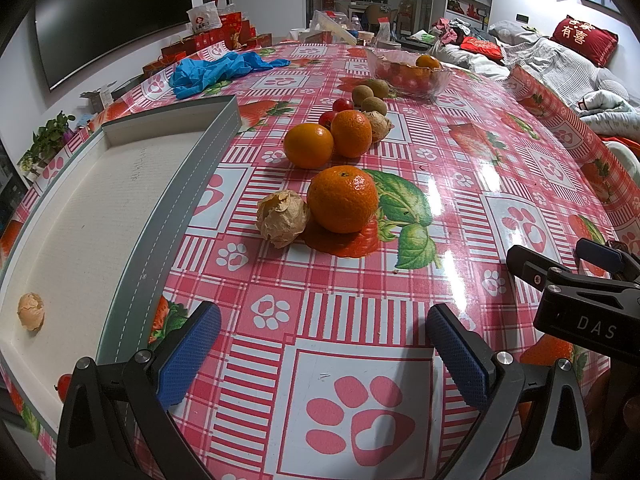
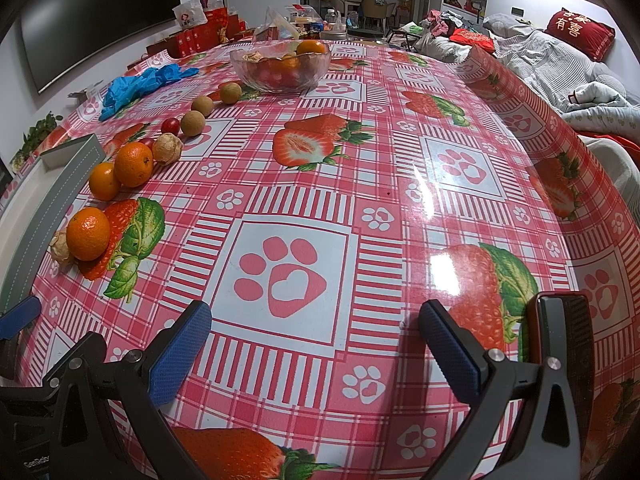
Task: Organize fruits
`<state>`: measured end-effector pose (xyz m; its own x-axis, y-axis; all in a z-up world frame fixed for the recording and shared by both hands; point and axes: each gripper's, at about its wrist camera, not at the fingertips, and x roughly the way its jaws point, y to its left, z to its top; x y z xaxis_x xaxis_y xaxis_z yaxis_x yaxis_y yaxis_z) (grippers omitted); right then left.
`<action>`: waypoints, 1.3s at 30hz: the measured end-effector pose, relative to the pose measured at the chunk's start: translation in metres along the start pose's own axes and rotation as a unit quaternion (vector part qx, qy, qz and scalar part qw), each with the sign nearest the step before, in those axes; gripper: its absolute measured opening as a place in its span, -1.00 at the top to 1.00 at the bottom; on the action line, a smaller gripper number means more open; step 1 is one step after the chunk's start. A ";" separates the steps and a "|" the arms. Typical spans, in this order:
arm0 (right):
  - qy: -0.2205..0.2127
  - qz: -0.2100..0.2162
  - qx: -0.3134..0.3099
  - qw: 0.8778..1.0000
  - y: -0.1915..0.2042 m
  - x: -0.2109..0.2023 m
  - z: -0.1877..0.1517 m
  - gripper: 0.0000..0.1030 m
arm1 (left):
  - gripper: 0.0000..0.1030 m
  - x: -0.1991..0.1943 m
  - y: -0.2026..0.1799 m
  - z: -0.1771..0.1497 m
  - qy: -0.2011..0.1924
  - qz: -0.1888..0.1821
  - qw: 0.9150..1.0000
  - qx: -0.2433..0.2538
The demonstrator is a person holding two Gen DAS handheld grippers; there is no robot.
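Both the left gripper [image 1: 322,354] and right gripper [image 2: 314,350] hang with fingers spread, empty. Oranges [image 1: 342,199] sit beside the tray's [image 1: 188,184] right rim. Only the left wrist view shows a husked fruit [image 1: 30,311] inside the tray; the right view shows the glass bowl's [image 2: 280,66] contents better

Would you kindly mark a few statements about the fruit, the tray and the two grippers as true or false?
1. Both grippers are holding fruit. False: the left gripper and the right gripper are open and hold nothing.
2. Three oranges lie on the tablecloth outside the bowl. True: the nearest orange has two more behind it.
3. The white tray holds an orange. False: only a papery husked fruit and a small red fruit at its near edge show there.
4. The glass bowl already holds fruit. True.
5. The blue gloves lie inside the bowl. False: they lie on the tablecloth.
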<state>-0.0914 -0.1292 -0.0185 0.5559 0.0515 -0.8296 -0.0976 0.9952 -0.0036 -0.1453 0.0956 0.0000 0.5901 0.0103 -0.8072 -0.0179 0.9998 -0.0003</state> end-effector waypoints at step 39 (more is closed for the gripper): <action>0.000 0.001 0.000 1.000 0.000 0.000 0.000 -1.00 | -0.45 0.022 0.017 0.049 0.048 0.002 0.999 0.021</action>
<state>-0.0912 -0.1293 -0.0184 0.5559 0.0530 -0.8296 -0.0980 0.9952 -0.0021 -0.0933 0.1131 0.0110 0.5097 0.0158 -0.8602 0.0142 0.9995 0.0268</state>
